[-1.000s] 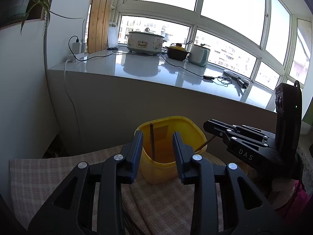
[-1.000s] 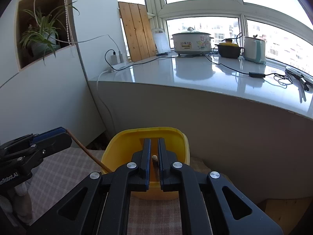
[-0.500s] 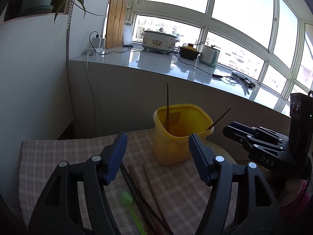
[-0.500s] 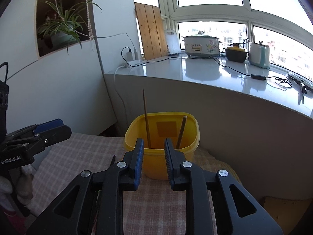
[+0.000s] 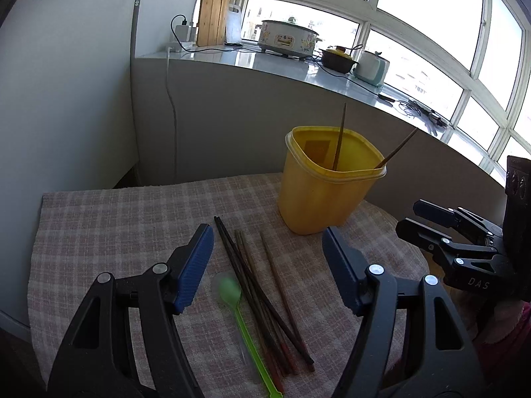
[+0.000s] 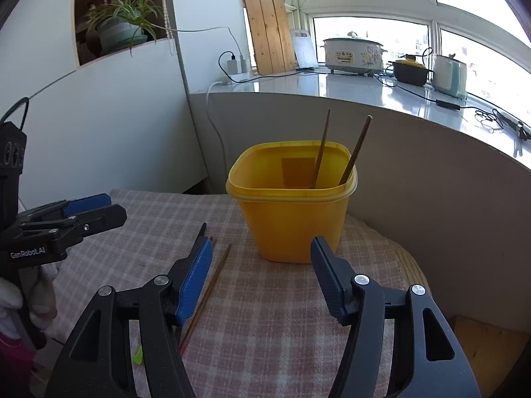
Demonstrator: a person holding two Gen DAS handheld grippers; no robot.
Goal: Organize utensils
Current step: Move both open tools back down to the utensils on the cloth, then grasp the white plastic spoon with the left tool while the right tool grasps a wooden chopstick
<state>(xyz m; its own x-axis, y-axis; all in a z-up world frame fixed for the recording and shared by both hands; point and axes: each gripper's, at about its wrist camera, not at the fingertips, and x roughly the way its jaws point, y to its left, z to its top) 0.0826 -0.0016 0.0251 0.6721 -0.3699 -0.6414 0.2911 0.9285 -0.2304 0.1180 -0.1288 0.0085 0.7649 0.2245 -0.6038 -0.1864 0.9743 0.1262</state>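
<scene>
A yellow plastic tub (image 5: 327, 189) (image 6: 292, 205) stands on the checked cloth with two chopsticks (image 5: 339, 142) (image 6: 355, 149) leaning inside it. Several dark chopsticks (image 5: 262, 292) and a green plastic spoon (image 5: 239, 311) lie on the cloth in front of it. My left gripper (image 5: 265, 248) hangs open above those loose chopsticks, with nothing between its pads. My right gripper (image 6: 260, 258), back from the tub, has its jaws opening and nothing between them. One loose chopstick (image 6: 207, 293) lies by its left finger. Each gripper shows at the edge of the other's view.
The cloth covers a small round table (image 6: 411, 265) close to a grey wall under a long windowsill (image 6: 365, 89) with a cooker, pot and kettle. A white cabinet (image 5: 66, 99) stands on the left. A hand in a pink sleeve (image 5: 507, 331) holds the right gripper.
Both grippers have pulled back from the tub and widened. The right one let go of the chopstick it held over the tub, and that chopstick now leans inside. The loose chopsticks and spoon have come into view.
</scene>
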